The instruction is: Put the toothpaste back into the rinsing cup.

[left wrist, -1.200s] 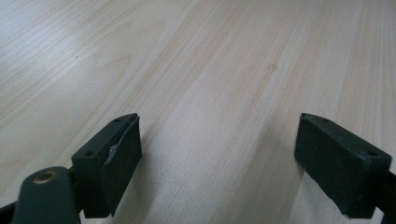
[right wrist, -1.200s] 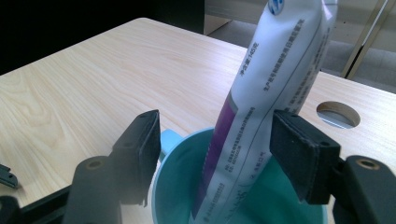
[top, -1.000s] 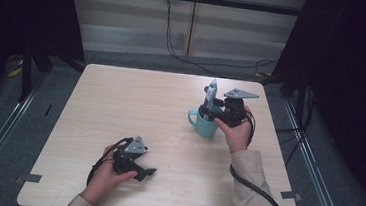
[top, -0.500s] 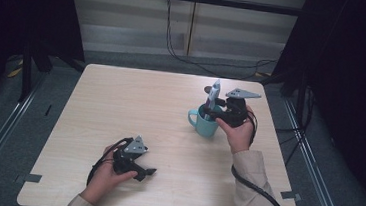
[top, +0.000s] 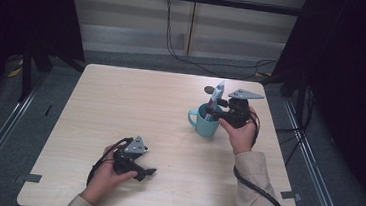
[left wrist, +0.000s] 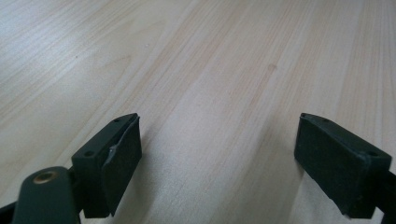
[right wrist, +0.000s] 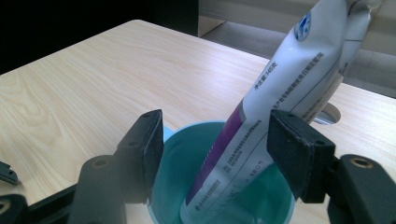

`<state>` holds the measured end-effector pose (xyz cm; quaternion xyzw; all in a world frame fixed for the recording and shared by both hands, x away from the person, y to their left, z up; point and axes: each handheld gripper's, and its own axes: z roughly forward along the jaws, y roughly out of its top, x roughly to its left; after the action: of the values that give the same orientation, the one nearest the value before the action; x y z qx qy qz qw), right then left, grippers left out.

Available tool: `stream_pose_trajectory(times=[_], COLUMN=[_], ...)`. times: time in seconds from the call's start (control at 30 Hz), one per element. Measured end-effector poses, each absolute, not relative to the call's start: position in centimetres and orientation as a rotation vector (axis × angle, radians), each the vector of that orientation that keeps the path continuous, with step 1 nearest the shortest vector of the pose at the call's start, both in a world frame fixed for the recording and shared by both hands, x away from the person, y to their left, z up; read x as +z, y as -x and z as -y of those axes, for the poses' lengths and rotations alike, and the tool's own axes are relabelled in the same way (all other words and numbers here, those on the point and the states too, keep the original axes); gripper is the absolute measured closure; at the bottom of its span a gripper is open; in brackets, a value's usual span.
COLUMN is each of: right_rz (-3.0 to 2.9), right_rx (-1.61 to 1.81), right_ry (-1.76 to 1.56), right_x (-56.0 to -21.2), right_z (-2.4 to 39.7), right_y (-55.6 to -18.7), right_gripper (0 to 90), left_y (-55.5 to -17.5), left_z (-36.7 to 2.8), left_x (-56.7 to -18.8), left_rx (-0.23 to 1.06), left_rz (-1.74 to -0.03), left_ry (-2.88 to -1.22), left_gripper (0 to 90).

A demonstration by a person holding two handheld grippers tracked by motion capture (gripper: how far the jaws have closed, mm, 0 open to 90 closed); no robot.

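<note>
A white and purple toothpaste tube (right wrist: pixel 261 135) already stands tail-up inside the teal mug (top: pixel 207 123), which sits toward the right edge of the table (top: pixel 135 104), about midway between its far and near edges. The placing itself looks done; what seems left is letting go cleanly and drawing the hand back without tipping the tube or the mug. The right claw (right wrist: pixel 215 154) sits over the mug's mouth with the tube between its jaws, which have just been closing a little. They stand partly open: the right-hand pad lies at or against the tube's side, while the left-hand pad stands clear of it with a gap, so the tube appears to lean on the mug rather than be gripped. The left claw (left wrist: pixel 219 158) rests near the table's near-left corner, its jaws wide apart over bare wood and holding nothing.
</note>
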<state>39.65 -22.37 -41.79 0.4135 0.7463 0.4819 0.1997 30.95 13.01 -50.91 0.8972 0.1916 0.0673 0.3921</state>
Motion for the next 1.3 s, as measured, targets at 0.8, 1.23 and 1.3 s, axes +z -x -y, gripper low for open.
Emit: stream_pose_trajectory(times=[0.8,1.23,1.3], right_rz=[-2.085,-2.166,-2.181], right_rx=[1.338,1.282,1.269], right_ry=[-1.136,-1.070,-1.061], right_x=[-41.5,-41.0,-40.9], right_z=[23.1,22.4,22.3], right_y=[-38.6,-37.0,-36.8], right_gripper=[33.7,24.6,22.1], left_y=[-30.9,-30.9,-30.9], left_z=[-13.0,-13.0,-13.0], left_x=[-50.9,-50.9,-50.9], left_rx=[0.172,0.170,0.171], left_rz=[-0.488,-0.487,-0.487], left_ry=[-2.279,-2.278,-2.278], left_gripper=[14.7,14.8,14.7])
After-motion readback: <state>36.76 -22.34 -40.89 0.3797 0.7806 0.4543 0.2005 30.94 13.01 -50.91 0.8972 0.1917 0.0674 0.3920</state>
